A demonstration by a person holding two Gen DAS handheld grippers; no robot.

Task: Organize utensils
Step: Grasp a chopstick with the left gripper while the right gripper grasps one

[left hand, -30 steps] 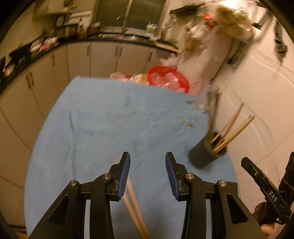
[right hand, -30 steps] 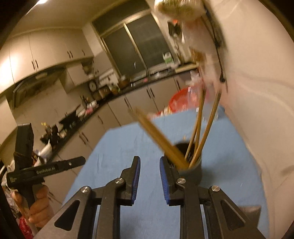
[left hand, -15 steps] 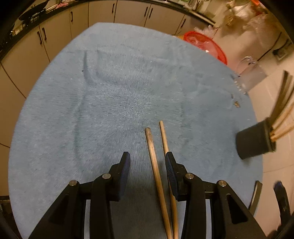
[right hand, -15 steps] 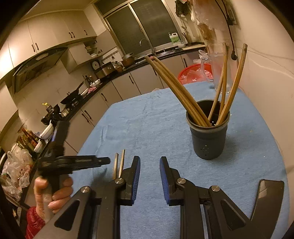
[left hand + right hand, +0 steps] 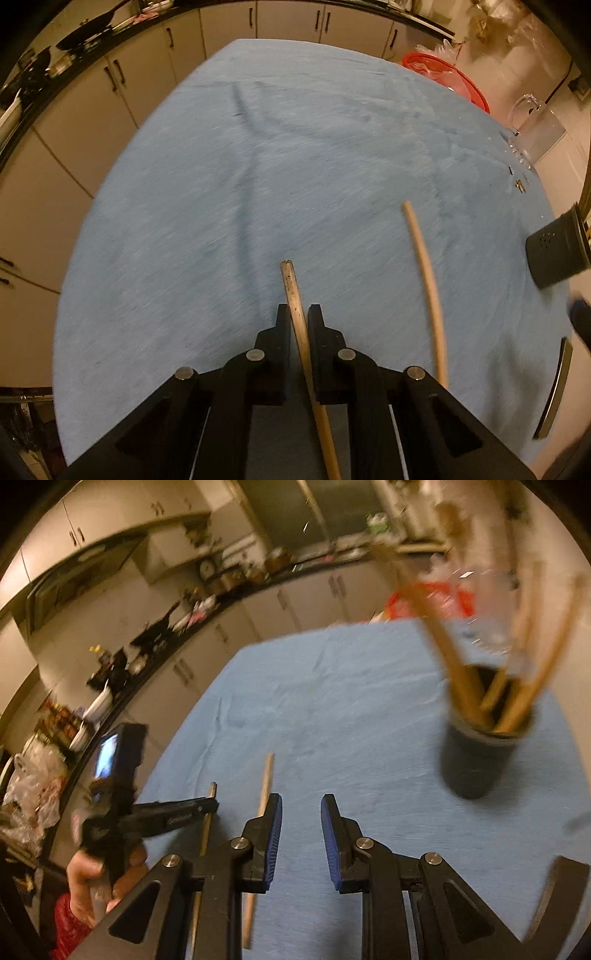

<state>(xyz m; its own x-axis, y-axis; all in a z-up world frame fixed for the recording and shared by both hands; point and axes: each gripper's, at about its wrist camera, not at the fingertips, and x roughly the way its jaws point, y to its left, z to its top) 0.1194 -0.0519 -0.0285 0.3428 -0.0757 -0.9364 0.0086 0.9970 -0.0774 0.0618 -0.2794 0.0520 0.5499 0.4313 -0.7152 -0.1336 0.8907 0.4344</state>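
My left gripper [image 5: 298, 314] is shut on a wooden chopstick [image 5: 291, 288] low over the blue tablecloth [image 5: 258, 184]. A second, paler chopstick [image 5: 424, 266] lies on the cloth to its right. The dark utensil cup [image 5: 557, 254] stands at the far right edge. In the right wrist view my right gripper [image 5: 301, 805] is open and empty above the cloth. The loose chopstick [image 5: 264, 794] lies just left of it, and the left gripper [image 5: 177, 812] holds the other chopstick [image 5: 207, 823]. The cup [image 5: 476, 760] with several chopsticks [image 5: 454, 675] stands up right, blurred.
A red basket [image 5: 447, 77] and a clear glass jug [image 5: 535, 125] stand at the table's far right. Beige cabinets [image 5: 147, 81] and a dark counter curve around the far side. A wall rises right of the cup [image 5: 554, 535].
My left gripper has closed on one of the two chopsticks. My right gripper has swung left and down away from the cup, still open.
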